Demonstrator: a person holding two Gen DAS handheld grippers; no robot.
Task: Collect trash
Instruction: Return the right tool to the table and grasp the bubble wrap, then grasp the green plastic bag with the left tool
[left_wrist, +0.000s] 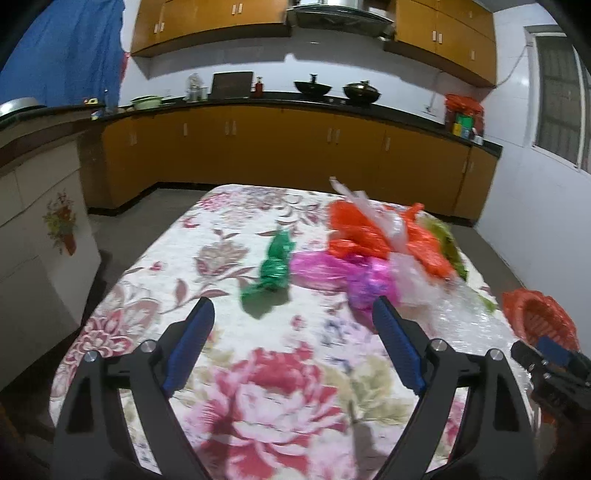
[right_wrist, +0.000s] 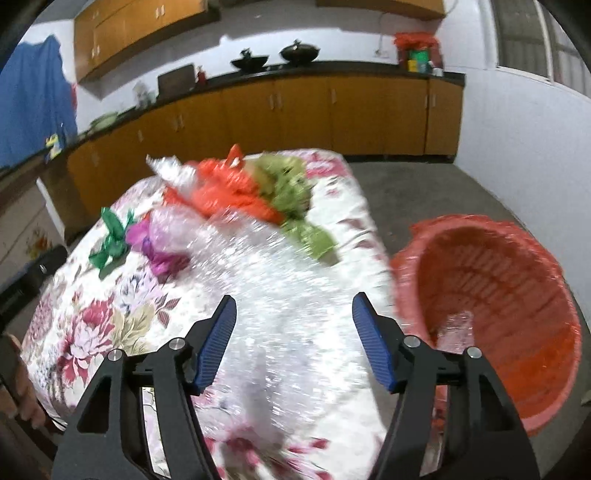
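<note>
Crumpled plastic bags lie on a table with a flowered cloth (left_wrist: 236, 362): a green bag (left_wrist: 271, 273), a magenta bag (left_wrist: 343, 273), an orange bag (left_wrist: 369, 232), a clear bag (left_wrist: 413, 280) and an olive one (right_wrist: 295, 192). My left gripper (left_wrist: 293, 302) hangs open over the cloth, a little short of the green and magenta bags, nothing between its fingers. My right gripper (right_wrist: 295, 297) stands open above a blurred sheet of clear bubble wrap (right_wrist: 295, 280) near the table's right edge; its pads do not press on the sheet. A red basket (right_wrist: 495, 295) lined with red plastic sits right of the table, with a clear scrap inside.
Orange kitchen cabinets and a dark counter (left_wrist: 280, 107) with woks and bowls run along the far wall. A white cupboard (left_wrist: 40, 236) stands left of the table. Grey floor surrounds the table. A person's hand (right_wrist: 18, 387) shows at the lower left of the right wrist view.
</note>
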